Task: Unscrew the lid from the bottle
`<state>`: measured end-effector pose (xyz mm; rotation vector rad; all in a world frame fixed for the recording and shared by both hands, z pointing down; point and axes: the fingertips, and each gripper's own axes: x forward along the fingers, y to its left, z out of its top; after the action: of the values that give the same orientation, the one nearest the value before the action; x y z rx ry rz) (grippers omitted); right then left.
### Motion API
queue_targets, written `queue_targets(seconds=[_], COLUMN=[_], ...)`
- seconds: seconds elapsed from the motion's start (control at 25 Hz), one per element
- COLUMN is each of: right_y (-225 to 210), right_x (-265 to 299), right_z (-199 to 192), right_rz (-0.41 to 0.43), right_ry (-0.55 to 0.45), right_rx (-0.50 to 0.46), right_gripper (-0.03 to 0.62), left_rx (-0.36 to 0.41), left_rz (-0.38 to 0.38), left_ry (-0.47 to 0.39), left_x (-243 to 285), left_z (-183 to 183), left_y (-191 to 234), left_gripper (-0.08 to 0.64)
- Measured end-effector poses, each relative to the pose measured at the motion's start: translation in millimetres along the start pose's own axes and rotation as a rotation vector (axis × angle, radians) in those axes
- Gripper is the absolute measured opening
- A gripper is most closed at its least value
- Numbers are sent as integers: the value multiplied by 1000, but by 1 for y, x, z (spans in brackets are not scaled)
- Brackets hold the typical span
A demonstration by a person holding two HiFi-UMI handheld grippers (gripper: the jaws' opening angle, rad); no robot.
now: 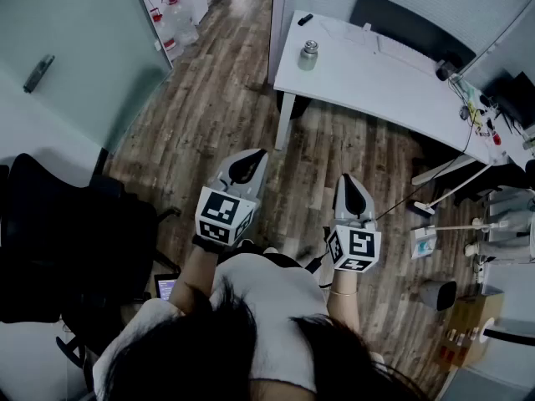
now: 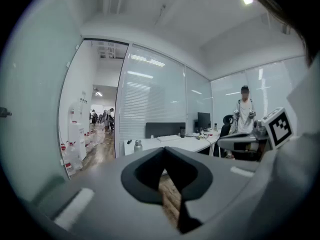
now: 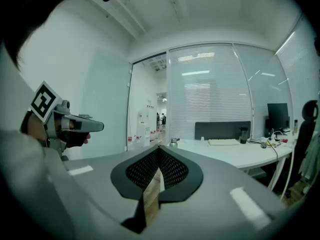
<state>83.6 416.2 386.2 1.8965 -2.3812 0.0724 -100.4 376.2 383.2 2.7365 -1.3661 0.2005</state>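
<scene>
Steel bottle (image 1: 309, 55) stands on white desk (image 1: 376, 82); left gripper (image 1: 253, 157), right gripper (image 1: 348, 180) fingers together.

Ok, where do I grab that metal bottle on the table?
Left hand-held gripper level across the bottle's round body, from the table's near edge: it stands upright, nothing crowding it. Right hand-held gripper probably takes the narrower lid from above.

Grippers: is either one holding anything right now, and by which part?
Nothing is held. The left gripper and right gripper are both shut with nothing between their jaws; the bottle stands apart on the desk.
</scene>
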Motion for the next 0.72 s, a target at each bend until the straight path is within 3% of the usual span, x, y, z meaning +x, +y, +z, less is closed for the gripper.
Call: queue_targets(seconds=[0.36,0.72], right_y=[-15,-19], right_x=[-11,26], right_z=[-2,-9], right_rz=[6,19], right_ry=[-15,0], right_rx=[39,59], right_gripper=[3,3], left_rx=[-2,-45], left_rz=[19,38], left_ry=[0,18], left_x=[-3,26], left_z=[-4,-18], left_y=[-12,19], left_gripper=[58,58])
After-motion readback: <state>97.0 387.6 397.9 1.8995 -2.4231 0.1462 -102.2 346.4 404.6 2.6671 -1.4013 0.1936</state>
